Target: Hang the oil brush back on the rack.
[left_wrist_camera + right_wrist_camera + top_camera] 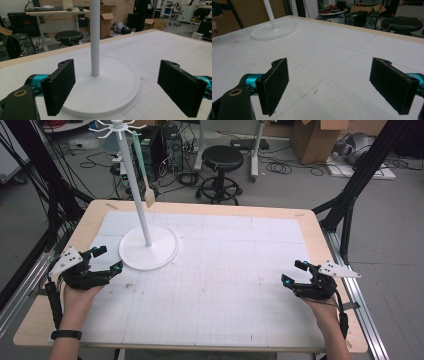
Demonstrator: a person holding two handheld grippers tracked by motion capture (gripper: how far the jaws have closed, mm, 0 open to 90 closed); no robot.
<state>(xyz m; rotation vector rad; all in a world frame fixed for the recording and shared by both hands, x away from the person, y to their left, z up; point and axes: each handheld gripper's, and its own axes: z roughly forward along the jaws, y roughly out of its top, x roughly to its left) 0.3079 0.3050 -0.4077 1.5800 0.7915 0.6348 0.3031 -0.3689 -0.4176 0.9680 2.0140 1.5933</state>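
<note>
Gaping wide with nothing between its jaws, the left gripper (107,260) sits just beside the white stand (148,247) at the mat's left; the right gripper (295,272), equally spread, hovers well apart.

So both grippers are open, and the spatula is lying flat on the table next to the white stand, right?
Not quite. Both the left gripper and the right gripper are open, but the spatula is not lying on the table. The high view shows it hanging from the top of the white stand.
</note>
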